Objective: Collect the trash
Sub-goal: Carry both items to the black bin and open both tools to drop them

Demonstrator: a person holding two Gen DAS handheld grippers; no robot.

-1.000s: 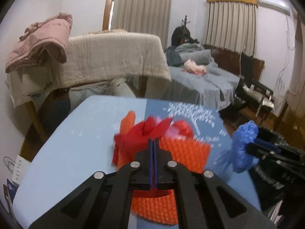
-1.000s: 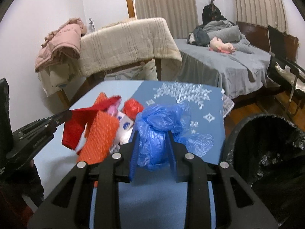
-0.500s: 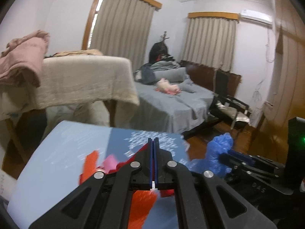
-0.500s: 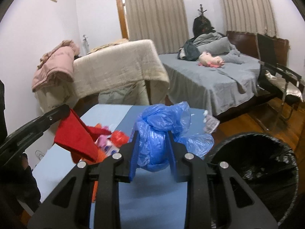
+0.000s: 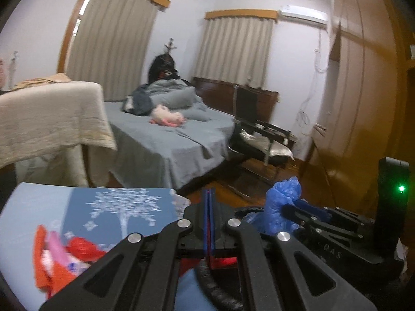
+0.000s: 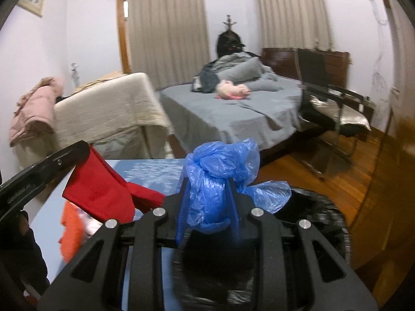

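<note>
At lower right of my right view, the black-lined round trash bin (image 6: 321,215) sits beside the pale blue table (image 6: 46,223). My right gripper (image 6: 207,202) pinches a crumpled blue plastic bag (image 6: 220,171); my left gripper (image 5: 209,223), jaws pressed together, holds a folded red cloth (image 6: 98,189).

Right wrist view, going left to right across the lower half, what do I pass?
left gripper → red cloth → blue plastic bag held in the right gripper → black-lined trash bin → wooden floor

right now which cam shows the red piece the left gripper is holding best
The right wrist view: the red piece hangs in full from the left gripper. In the left wrist view only a red sliver shows under the shut fingers.
</note>
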